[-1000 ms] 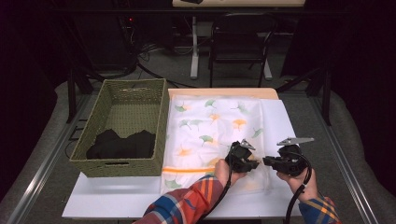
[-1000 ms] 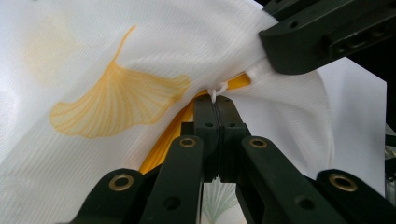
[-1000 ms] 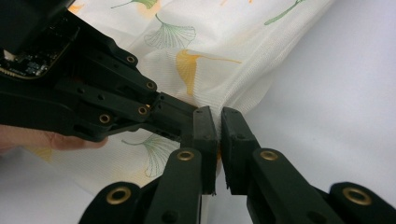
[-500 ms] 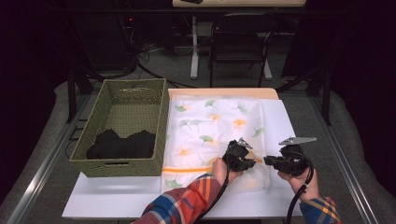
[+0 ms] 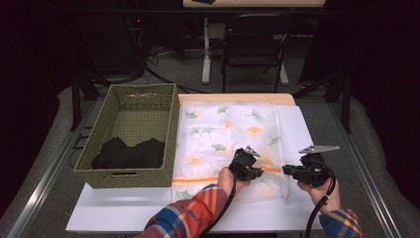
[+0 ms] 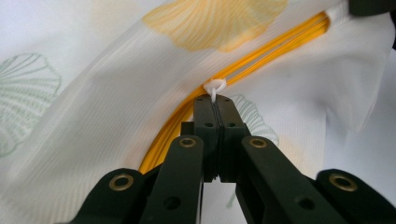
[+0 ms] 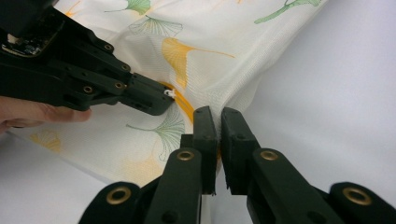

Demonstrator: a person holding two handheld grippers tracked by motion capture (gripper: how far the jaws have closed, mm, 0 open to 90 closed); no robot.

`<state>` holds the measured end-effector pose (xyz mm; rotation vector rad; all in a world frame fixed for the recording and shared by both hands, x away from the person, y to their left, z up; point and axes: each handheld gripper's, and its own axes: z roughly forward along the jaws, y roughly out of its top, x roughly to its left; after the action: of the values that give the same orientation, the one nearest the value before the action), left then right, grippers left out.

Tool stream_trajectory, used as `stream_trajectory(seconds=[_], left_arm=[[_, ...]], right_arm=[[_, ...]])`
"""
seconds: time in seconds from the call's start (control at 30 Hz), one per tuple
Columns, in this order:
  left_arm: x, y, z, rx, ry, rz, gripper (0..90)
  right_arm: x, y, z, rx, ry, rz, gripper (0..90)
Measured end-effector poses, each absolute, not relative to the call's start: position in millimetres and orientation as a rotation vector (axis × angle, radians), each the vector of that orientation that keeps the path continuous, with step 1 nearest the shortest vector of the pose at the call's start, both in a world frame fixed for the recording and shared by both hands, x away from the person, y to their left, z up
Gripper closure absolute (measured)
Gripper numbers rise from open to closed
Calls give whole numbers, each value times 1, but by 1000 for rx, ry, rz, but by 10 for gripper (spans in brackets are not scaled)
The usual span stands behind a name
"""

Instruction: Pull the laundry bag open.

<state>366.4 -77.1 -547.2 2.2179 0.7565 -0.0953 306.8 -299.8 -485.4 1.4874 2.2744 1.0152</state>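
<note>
One white mesh laundry bag (image 5: 228, 144) with green and orange ginkgo-leaf print and orange zipper (image 6: 243, 70), flat on white sheet (image 5: 114, 213) just right of basket; long axis runs away from person, zipper crosswise along near end. One small white zipper pull (image 6: 214, 87). Left gripper (image 6: 215, 103): jaws pressed together, pinching pull. Right gripper (image 7: 219, 116): jaws nearly together, pinching bag's right edge fabric. One woven olive rectangular basket (image 5: 116, 111), dark cloth (image 5: 130, 153) inside.

basket (image 5: 130, 139) L on table (image 5: 124, 218) | bag (image 5: 230, 144) R beside it | clothes (image 5: 130, 153) in basket
</note>
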Motion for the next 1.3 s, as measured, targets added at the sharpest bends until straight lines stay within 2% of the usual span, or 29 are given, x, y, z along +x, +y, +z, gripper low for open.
stream_trajectory(seconds=[1.3], left_arm=[[363,-33,-540,2222,774,-34,900]], right_arm=[[309,-307,-488,1513,2262,993,860]])
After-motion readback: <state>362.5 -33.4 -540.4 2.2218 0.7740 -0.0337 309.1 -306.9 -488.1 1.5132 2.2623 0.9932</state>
